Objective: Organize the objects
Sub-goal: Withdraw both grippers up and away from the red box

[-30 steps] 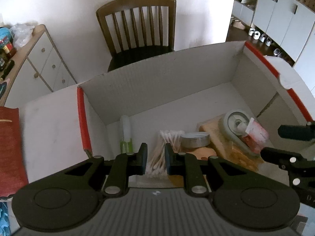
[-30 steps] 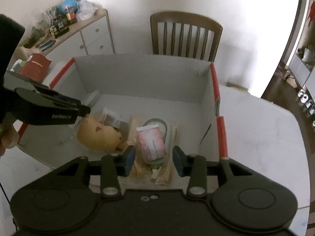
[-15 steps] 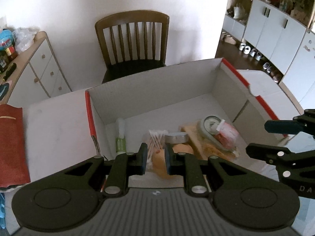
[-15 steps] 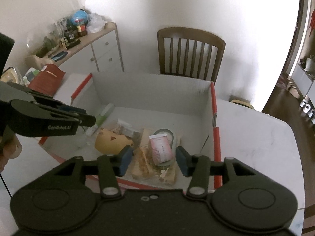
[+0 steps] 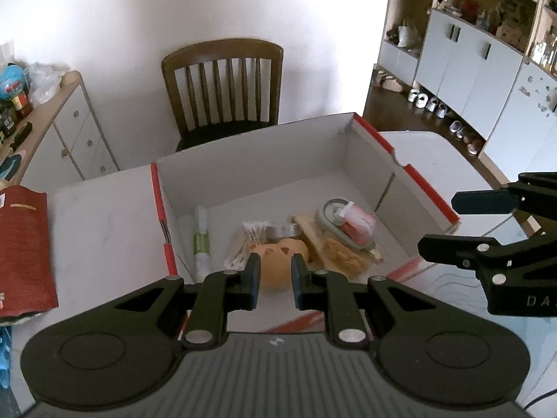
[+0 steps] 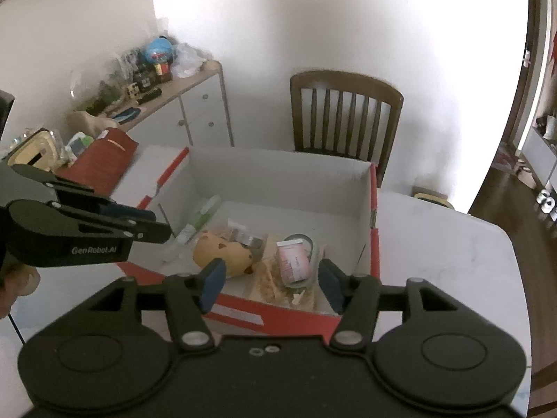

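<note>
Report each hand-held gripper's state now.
Left hand-held gripper: shut, empty.
Right hand-held gripper: open, empty, jaws just widened.

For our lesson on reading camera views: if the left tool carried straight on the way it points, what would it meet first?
Probably the tan plush toy inside the box, framed between the left tool fingertips; depth is uncertain.

Two wrist fisheyes, angled down from above near edge of open box (image 5: 250, 174), close range, shared: box contents, chair (image 6: 344, 111), tabletop (image 6: 435, 244).
</note>
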The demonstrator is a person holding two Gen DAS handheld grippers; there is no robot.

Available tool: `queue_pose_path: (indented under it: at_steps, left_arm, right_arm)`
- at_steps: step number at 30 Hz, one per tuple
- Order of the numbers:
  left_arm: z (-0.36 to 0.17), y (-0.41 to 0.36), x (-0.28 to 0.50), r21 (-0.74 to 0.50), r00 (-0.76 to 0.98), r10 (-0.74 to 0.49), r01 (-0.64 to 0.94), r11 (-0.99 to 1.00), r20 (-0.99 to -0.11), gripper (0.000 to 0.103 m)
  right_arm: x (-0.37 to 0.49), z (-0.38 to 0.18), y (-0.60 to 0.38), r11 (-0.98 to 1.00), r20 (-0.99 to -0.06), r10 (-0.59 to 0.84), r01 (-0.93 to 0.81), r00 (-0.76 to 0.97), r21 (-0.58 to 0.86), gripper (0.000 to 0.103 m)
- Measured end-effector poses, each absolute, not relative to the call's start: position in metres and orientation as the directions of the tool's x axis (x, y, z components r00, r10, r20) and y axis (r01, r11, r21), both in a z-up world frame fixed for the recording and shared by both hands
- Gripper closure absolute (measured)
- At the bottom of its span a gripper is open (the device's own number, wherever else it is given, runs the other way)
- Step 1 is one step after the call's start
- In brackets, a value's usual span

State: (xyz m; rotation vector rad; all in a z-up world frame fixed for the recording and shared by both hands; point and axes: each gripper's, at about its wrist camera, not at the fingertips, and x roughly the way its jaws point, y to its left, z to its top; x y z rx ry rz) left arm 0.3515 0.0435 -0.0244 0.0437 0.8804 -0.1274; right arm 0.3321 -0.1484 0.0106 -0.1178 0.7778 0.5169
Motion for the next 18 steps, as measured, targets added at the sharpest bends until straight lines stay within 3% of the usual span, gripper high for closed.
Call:
queue_pose_path:
  at_steps: [9, 15, 17, 18]
  left_arm:
    - [-0.022, 0.035, 0.319, 0.0, 0.657, -0.092, 0.139, 0.99, -0.749, 0.085]
    - [-0.024, 0.031, 0.297, -0.015, 0.659, -0.103, 0.139, 0.99, -0.745, 0.066]
    - [-0.024, 0.031, 0.289, -0.03, 0.66, -0.113, 0.136, 0.99, -0.742, 0.053]
    - [-0.023, 0.03, 0.285, -0.035, 0.663, -0.119, 0.138, 0.99, -0.739, 0.053]
  right_arm:
    - [0.31, 0.018, -0.165, 0.858, -0.669, 0.432, -0.505, 0.604, 0.098, 0.035]
    - [0.293, 0.021, -0.171, 0.848, -0.66, 0.442, -0.522, 0.607, 0.088, 0.031]
    - [0.287, 0.023, -0.174, 0.847, -0.655, 0.442, -0.525, 0.613, 0.081, 0.03]
    - [0.284, 0.024, -0.175, 0.847, -0.654, 0.443, -0.526, 0.614, 0.079, 0.029]
